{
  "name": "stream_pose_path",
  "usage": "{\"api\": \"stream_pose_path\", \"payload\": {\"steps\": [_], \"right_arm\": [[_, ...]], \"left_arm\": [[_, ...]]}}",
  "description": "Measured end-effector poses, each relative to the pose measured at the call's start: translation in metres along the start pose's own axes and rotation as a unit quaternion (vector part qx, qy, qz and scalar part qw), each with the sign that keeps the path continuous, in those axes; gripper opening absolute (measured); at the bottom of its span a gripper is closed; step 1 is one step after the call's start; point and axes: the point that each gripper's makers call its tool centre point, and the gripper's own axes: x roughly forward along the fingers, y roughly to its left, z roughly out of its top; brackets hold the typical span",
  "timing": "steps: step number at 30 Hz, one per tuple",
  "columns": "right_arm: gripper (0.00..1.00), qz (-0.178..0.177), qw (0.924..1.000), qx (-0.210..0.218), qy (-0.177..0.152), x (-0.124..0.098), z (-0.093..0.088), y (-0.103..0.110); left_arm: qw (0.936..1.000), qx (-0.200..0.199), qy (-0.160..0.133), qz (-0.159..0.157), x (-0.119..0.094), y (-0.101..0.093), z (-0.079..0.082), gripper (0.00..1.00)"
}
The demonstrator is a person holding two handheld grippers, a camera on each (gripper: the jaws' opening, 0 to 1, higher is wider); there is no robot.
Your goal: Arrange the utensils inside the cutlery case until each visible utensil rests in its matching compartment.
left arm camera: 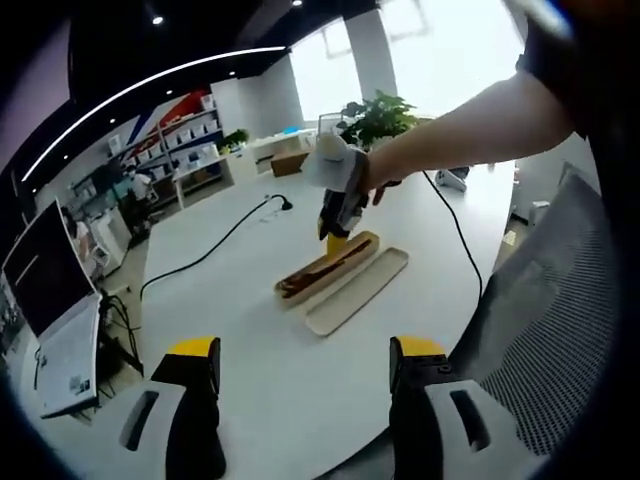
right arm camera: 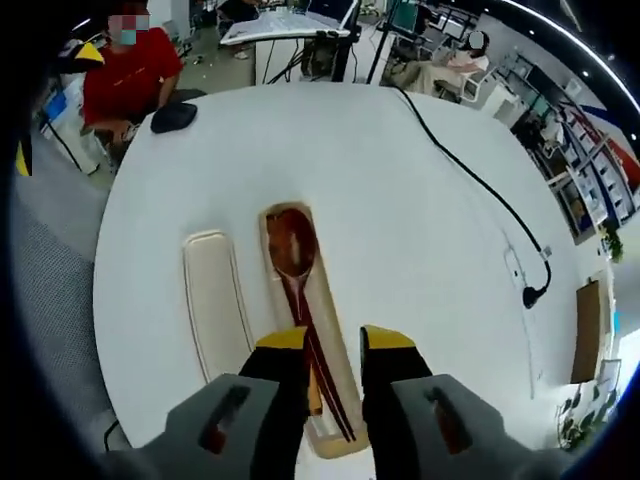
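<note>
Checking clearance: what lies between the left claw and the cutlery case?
Only bare white table in the left gripper view: the left claw is open, well short of the lid and the cutlery case.

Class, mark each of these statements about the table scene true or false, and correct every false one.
1. A dark wooden spoon lies in the cutlery case. True.
2. The case's lid sits closed on top of the case. False: it lies on the table beside the case.
3. The right tool hangs above the handle end of the case, jaws parted. True.
4. The left tool grips the lid. False: its jaws are open with nothing between them, short of the case.
5. A black cable runs across the white table. True.
6. The spoon's bowl points toward the right tool. False: it points away from it.
</note>
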Motion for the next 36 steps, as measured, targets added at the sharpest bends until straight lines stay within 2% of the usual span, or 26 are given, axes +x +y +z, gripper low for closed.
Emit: {"api": "stream_pose_path", "payload": {"steps": [3,6,9,11,13,15,19,21,28,32,34,36], "right_arm": [[0.4,-0.01,0.9997,0.018,-0.011,-0.008,-0.007,-0.004],[0.48,-0.03,0.9993,0.021,0.002,-0.017,-0.022,-0.014],[0.5,-0.035,0.9987,0.036,-0.004,-0.025,-0.027,-0.018],[0.47,-0.042,0.9987,0.029,-0.007,-0.035,-0.031,-0.018],[0.51,-0.049,0.9985,0.024,-0.005,-0.041,-0.034,-0.018],[0.57,-0.054,0.998,0.03,-0.012,-0.055,-0.039,-0.014],[0.66,-0.061,0.9975,0.034,-0.01,-0.072,-0.054,-0.008],[0.74,-0.069,0.9961,0.052,-0.016,-0.08,-0.062,-0.006],[0.87,-0.085,0.9916,0.094,-0.026,-0.107,-0.087,0.01],[0.99,-0.12,0.985,0.119,-0.033,-0.126,-0.101,0.019],[0.99,-0.121,0.9834,0.131,-0.034,-0.136,-0.102,0.033],[0.99,-0.125,0.9819,0.133,-0.05,-0.145,-0.097,0.044]], "left_arm": [[1.0,0.003,-0.001,0.001,0.0,0.0,0.001,0.71],[1.0,0.007,0.0,0.003,-0.001,0.001,0.0,0.71],[0.9999,0.009,-0.002,0.005,-0.001,0.001,0.001,0.7],[0.9999,0.009,-0.004,0.006,-0.001,0.002,0.002,0.7],[1.0,0.003,0.0,0.003,0.0,0.001,0.0,0.71],[1.0,-0.005,0.005,-0.002,0.0,-0.001,-0.003,0.7],[1.0,-0.004,-0.003,0.005,-0.001,0.002,0.0,0.69],[1.0,-0.007,-0.002,0.003,-0.001,0.001,-0.001,0.69],[1.0,0.003,-0.006,-0.006,0.0,-0.003,0.002,0.68],[0.9999,0.006,-0.013,-0.001,-0.003,-0.002,0.005,0.68],[0.9998,0.007,-0.018,0.001,-0.004,-0.001,0.006,0.68],[0.9998,0.012,-0.016,0.004,-0.004,0.0,0.005,0.66]]}}
